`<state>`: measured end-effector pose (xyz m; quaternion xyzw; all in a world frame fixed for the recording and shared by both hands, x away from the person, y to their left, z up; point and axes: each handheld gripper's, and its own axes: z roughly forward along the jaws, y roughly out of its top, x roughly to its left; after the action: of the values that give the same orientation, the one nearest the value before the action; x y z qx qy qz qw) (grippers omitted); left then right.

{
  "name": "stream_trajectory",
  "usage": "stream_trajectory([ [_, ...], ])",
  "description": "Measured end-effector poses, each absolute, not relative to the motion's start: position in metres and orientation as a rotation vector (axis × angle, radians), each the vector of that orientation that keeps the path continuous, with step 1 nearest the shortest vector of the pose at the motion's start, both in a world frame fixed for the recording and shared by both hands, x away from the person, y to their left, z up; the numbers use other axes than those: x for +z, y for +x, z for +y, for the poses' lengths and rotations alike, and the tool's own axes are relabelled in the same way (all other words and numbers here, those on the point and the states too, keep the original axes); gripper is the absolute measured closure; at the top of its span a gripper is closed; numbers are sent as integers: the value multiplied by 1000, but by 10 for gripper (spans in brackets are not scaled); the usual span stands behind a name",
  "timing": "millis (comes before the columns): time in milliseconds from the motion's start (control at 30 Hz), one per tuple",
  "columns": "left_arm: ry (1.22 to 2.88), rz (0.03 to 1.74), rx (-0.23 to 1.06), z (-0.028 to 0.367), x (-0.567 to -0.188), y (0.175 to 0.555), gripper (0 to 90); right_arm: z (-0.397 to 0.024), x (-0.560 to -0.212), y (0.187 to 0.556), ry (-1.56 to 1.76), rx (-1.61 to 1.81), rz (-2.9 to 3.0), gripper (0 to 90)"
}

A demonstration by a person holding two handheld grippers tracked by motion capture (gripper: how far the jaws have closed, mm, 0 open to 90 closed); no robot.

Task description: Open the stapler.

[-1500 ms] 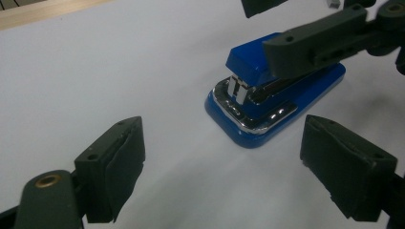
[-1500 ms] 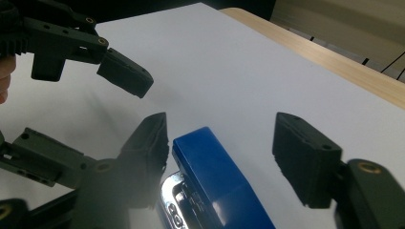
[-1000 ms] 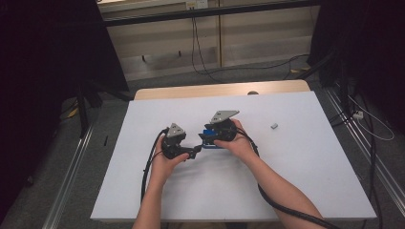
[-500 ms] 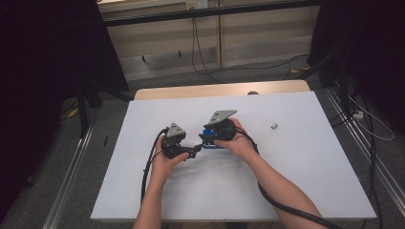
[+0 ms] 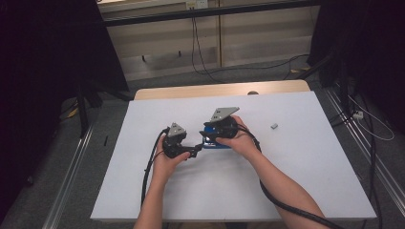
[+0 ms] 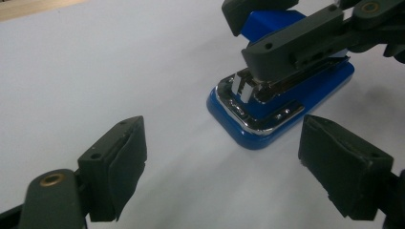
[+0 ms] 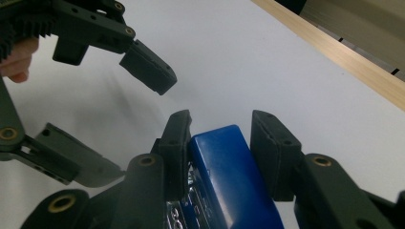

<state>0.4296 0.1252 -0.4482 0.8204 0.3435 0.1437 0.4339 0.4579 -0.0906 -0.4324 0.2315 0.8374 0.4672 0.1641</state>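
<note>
at the bottom of the high view the person's two forearms come up onto the white table (image 5: 305, 171), and just past them, near the middle of the frame, the left gripper (image 5: 193, 151) and the right gripper (image 5: 206, 137) sit close together over a blue stapler (image 5: 214, 144). in the left gripper view the left gripper (image 6: 222, 167) has its jaws spread wide at the lower corners of the frame with nothing between them but bare table; the stapler (image 6: 282, 102) lies a little beyond them in the upper right, its chrome nose pointing toward the camera. the right gripper (image 6: 267, 38) reaches in from the upper right of that view, straddling the stapler's blue top. in the right gripper view the right gripper (image 7: 219, 138) has just been closing: one jaw is against the side of the stapler (image 7: 229, 176) at lower centre, the other still stands a sliver off, so the grip is not yet made. the left gripper (image 7: 114, 119) waits open in the upper left there. to do this step well, it seems best to finish the squeeze squarely on the top arm's flat sides, behind the nose, so it does not twist or slip out, and to keep the left jaws clear of the nose until the hold is firm. farther off, at the right of the high view, a small grey object (image 5: 274, 126) lies alone, and the table's wooden edge (image 5: 219, 89) runs behind.
</note>
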Motion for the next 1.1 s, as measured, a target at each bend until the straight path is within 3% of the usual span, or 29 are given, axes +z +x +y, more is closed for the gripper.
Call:
stream_trajectory([
  [600, 1967, 869, 362, 121, -450, 433, 257, -98, -427, 454, 696, 1388, 2338, 603],
  [700, 1949, 869, 362, 119, -450, 433, 331, -99, -426, 454, 706, 1399, 2329, 603],
  [1100, 1889, 806, 326, 108, -452, 435, 860, -103, -423, 453, 733, 1435, 2302, 604],
])
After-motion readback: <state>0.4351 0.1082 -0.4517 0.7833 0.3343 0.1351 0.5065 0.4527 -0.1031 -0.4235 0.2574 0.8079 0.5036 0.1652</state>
